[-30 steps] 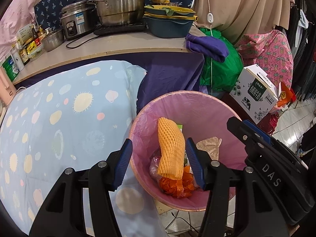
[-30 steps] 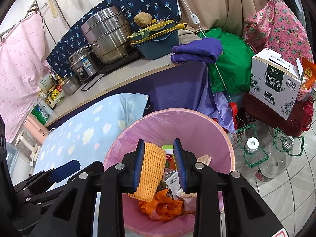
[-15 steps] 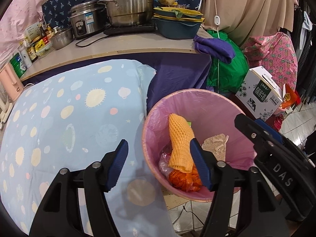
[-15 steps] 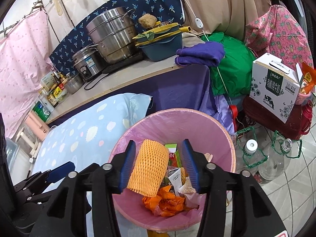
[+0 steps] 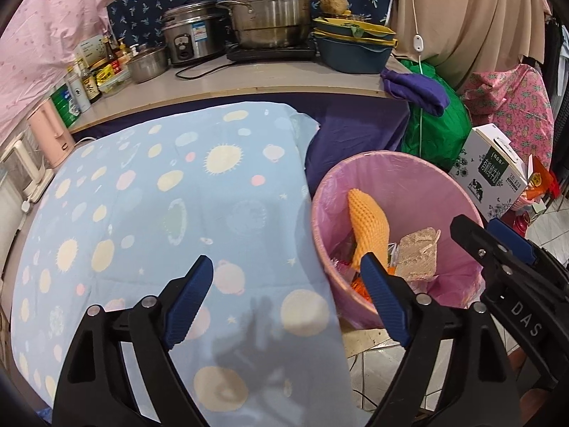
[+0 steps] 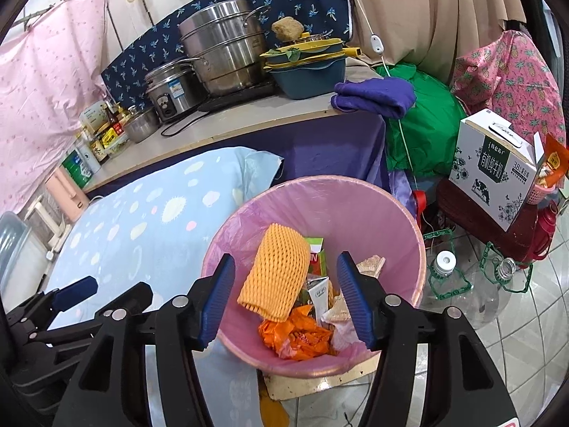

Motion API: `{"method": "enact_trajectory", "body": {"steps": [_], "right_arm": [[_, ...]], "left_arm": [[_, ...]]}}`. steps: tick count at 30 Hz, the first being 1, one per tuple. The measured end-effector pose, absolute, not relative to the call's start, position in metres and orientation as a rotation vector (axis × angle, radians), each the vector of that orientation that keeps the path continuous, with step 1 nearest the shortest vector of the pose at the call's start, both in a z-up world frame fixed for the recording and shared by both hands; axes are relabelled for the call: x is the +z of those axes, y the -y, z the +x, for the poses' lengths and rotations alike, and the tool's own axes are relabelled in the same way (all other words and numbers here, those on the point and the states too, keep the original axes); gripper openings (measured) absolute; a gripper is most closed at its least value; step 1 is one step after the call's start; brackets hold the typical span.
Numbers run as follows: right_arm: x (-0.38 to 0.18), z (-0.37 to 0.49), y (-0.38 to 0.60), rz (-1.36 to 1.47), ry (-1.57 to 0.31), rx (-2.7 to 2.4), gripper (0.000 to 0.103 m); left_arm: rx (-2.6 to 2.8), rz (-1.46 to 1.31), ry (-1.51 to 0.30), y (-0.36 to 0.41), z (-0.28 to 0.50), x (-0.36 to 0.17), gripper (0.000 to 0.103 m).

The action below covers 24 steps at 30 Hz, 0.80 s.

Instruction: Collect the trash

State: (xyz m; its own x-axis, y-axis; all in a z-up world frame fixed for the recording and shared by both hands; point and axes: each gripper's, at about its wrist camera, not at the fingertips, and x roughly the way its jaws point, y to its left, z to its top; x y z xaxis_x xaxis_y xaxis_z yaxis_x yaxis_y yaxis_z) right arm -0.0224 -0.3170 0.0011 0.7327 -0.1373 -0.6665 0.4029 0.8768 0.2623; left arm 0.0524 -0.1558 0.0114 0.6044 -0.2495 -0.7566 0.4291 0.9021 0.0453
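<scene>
A pink-lined trash bin [image 6: 373, 195] stands on the floor beside the table. An orange foam fruit net [image 6: 275, 272] lies loose inside it on crumpled orange wrappers [image 6: 298, 336], a green carton and a brown sponge piece. My right gripper [image 6: 286, 300] is open and empty above the bin's near rim. My left gripper [image 5: 286, 300] is open and empty, straddling the edge of the blue spotted tablecloth [image 5: 149, 213] and the bin [image 5: 419, 163]. The net also shows in the left wrist view [image 5: 370, 224].
A counter behind holds steel pots [image 5: 266, 10], a rice cooker [image 5: 190, 35], stacked basins and bottles. A purple cloth [image 6: 377, 96], a green bag, a milk carton box [image 6: 498, 163] and plastic bottles [image 6: 444, 274] on the tiled floor sit to the right.
My right gripper opened and let go of the foam net, which now rests in the bin. Both grippers pulled back, and the left one swung left over the tablecloth.
</scene>
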Motion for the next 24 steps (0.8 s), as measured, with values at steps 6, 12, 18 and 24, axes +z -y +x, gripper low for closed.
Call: {"method": "enact_trajectory", "body": {"steps": [6,12,18,24], "right_arm": [[0.005,-0.031,0.297,0.365,-0.714,-0.293,0.065],[0.007,-0.039,0.284,0.341,-0.736,-0.289,0.081],[0.006,-0.048,0.275,0.295,-0.750,-0.318,0.085],[0.003,-0.059,0.275,0.289,-0.766,-0.332,0.097]], "left_arm": [[-0.365,0.223,-0.840,0.137,0.043,0.011,0.088],[-0.334,0.214,-0.863,0.119,0.037,0.008,0.090],[-0.329,0.223,-0.877,0.112,0.028,0.003,0.091],[-0.324,0.227,-0.886,0.107,0.019,0.000,0.093]]}}
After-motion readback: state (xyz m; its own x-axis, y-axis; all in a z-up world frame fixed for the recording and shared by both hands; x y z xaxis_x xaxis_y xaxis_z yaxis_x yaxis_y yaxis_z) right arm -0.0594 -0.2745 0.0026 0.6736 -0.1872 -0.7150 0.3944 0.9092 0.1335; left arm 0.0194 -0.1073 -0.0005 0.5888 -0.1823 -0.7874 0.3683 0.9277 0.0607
